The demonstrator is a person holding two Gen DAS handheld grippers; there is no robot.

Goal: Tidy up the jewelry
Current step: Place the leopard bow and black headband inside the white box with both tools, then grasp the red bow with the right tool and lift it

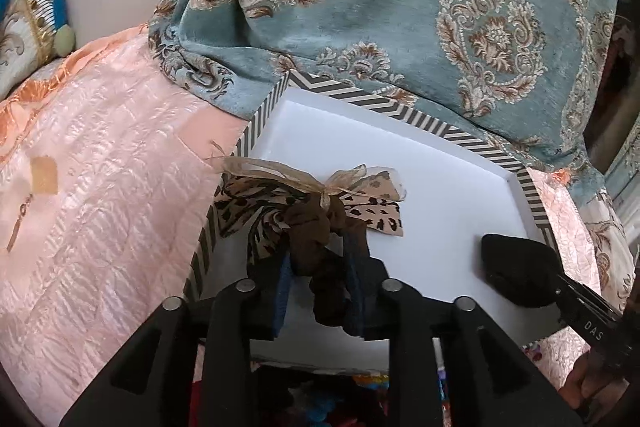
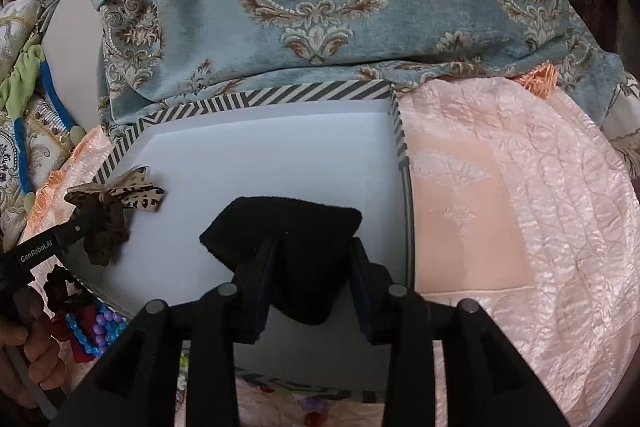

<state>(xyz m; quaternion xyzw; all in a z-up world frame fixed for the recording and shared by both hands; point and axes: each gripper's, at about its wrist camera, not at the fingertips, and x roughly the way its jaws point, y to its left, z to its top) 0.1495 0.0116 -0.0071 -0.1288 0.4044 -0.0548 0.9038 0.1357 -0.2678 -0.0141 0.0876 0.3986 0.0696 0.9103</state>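
A white tray (image 1: pixel 400 155) with a black-and-white striped rim lies on a pink bedspread. My left gripper (image 1: pixel 320 291) is shut on a brown scrunchie with a leopard-print bow (image 1: pixel 316 219) and holds it over the tray's left part. It also shows in the right wrist view (image 2: pixel 108 211). My right gripper (image 2: pixel 316 279) is shut on a black cloth pouch (image 2: pixel 292 239) over the tray's (image 2: pixel 280 155) front right part. The pouch also shows in the left wrist view (image 1: pixel 516 267).
A blue floral cushion (image 1: pixel 400 7) lies against the tray's far edge. Blue and purple bead bracelets (image 2: pixel 96 327) lie by the tray's front left. An earring (image 1: pixel 18 223) and a small tan card (image 1: pixel 44 175) lie on the pink bedspread (image 1: pixel 100 227) to the left.
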